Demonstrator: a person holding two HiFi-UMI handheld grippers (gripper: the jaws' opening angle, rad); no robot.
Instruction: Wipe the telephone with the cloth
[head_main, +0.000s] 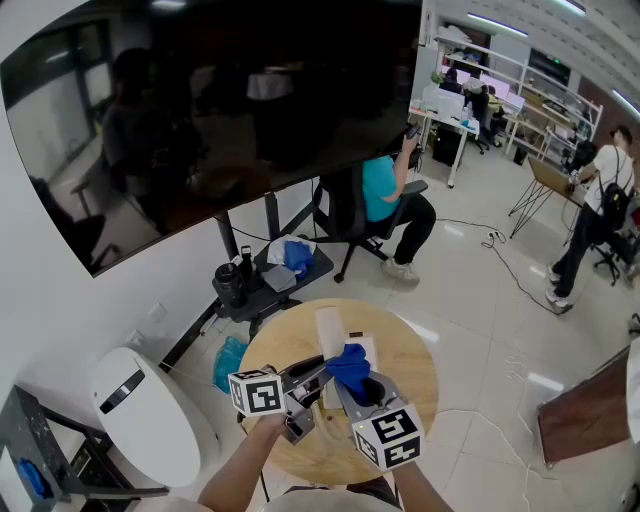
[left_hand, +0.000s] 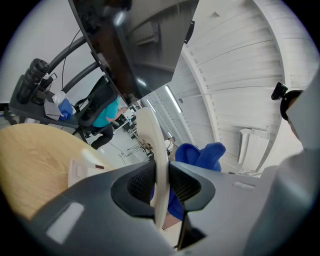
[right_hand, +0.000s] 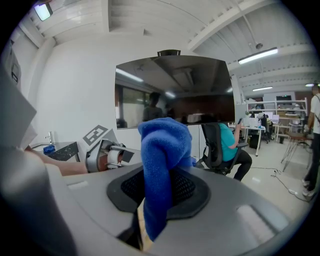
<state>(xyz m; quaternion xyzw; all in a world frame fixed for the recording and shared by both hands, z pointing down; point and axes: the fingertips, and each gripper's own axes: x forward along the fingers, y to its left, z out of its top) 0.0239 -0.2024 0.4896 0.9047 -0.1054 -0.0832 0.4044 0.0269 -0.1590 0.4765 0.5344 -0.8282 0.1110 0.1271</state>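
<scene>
My left gripper (left_hand: 160, 186) is shut on the white telephone handset (left_hand: 156, 150), which stands upright between its pads. Behind it hangs the blue cloth (left_hand: 201, 154). The white telephone base (left_hand: 82, 170) lies on the round wooden table (left_hand: 35, 160). My right gripper (right_hand: 157, 192) is shut on the blue cloth (right_hand: 162, 150), which bunches up above its jaws. In the head view the left gripper (head_main: 320, 368) and right gripper (head_main: 352, 386) meet over the table (head_main: 410, 360), with the cloth (head_main: 350, 364) right beside the left gripper's tip and the base (head_main: 332, 330) just beyond.
A large dark screen (head_main: 220, 110) on a stand rises behind the table. A seated person in a teal shirt (head_main: 385, 190) is on an office chair. A low trolley with camera gear (head_main: 258, 282) stands close by. A white rounded device (head_main: 150, 415) sits at the left.
</scene>
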